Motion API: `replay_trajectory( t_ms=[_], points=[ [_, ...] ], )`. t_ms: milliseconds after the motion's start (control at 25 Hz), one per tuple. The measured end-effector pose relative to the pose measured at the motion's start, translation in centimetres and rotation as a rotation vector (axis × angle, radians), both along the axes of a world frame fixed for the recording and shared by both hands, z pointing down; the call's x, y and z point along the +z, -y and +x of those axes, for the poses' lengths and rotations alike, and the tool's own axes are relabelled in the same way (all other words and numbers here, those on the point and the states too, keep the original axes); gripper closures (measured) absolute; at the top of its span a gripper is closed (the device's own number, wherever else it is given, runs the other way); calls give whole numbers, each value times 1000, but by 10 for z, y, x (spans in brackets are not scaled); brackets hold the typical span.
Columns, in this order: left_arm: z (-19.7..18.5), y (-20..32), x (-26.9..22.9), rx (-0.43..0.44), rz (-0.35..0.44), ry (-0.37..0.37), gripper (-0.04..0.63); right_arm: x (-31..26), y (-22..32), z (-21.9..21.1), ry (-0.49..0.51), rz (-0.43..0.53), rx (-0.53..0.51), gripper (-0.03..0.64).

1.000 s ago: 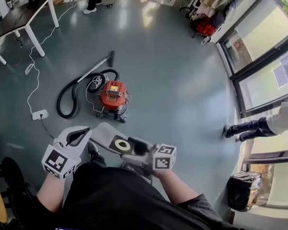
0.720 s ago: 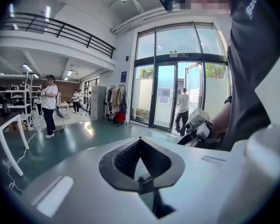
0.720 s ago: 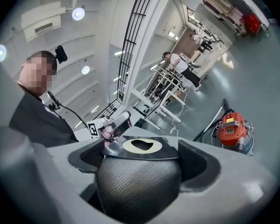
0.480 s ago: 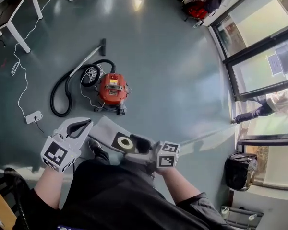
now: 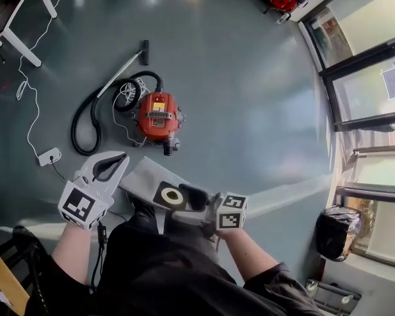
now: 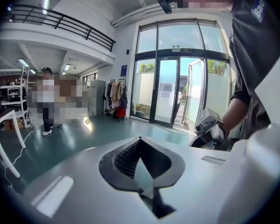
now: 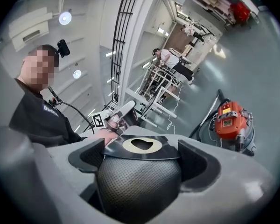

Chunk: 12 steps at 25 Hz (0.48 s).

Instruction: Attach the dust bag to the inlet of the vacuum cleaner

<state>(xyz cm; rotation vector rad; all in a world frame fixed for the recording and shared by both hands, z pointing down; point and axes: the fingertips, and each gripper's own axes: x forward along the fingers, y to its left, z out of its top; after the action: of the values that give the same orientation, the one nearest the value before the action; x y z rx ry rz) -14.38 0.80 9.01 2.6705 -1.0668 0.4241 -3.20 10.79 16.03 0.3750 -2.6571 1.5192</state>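
Dust bag [image 5: 148, 182]: in the head view you hold it well apart from the vacuum cleaner [image 5: 157, 117], on your side of it. In its own view, your left gripper [image 6: 140, 146] has its jaws together, empty. In its view, your right gripper [image 7: 142, 161] has wide jaws clamped on the soft, light bag behind its stiff collar [image 7: 140, 146], the surer hold. The vacuum cleaner's canister seems lidded; contents unseen.

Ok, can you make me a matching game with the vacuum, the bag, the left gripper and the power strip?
Things:
1. vacuum
2. bag
3. left gripper
4. power strip

Matches:
a. white, lying on the floor
b. shut, with nothing in it
c. red
d. held in the right gripper

Pairs: 1c, 2d, 3b, 4a.
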Motion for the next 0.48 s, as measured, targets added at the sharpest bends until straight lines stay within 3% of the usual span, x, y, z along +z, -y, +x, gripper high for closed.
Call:
replay_trajectory(
  t_ms=[320, 480],
  points=[
    [19, 37, 53, -23, 20, 46, 578, 61, 14, 14, 27, -41, -94, 138],
    [26, 54, 89, 9, 49, 92, 578, 94, 23, 23, 32, -54, -108, 138]
  ],
)
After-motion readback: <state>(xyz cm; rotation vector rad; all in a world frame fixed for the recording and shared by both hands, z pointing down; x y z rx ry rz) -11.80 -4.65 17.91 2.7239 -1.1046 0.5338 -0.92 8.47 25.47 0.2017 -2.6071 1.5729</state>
